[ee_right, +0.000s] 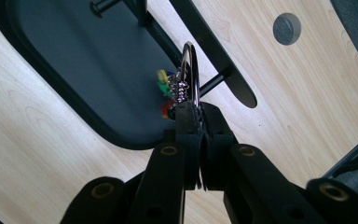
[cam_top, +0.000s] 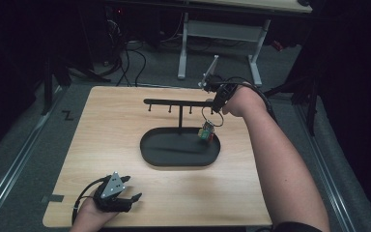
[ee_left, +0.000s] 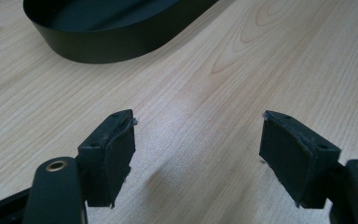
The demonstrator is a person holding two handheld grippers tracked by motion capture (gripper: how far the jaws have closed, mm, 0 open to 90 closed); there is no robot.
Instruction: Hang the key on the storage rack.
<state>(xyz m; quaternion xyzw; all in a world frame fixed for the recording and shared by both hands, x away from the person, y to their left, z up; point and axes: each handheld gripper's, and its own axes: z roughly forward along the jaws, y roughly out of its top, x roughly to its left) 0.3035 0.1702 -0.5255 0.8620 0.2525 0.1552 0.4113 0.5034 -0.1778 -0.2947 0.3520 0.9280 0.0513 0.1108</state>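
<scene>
The left gripper [cam_top: 134, 197] rests low with jaws wide apart. The right gripper [cam_top: 214, 110], arm stretched far forward, looks pinched tight.

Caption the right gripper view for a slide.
Right gripper pinches a metal key ring with colourful charm above the black tray.

Black tray [cam_top: 149, 145], multicoloured charm [cam_top: 206, 131], pale wood table [cam_top: 106, 121]

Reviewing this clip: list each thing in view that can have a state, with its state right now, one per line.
Left gripper: open, nothing between its jaws, low over the table.
Right gripper: shut on the key ring, raised near the rack's right end.
Key ring: held up, its coloured charm dangling above the tray.
Rack: upright in the tray, its hooks bare.
Tray: flat on the table, nothing lying in it.
</scene>
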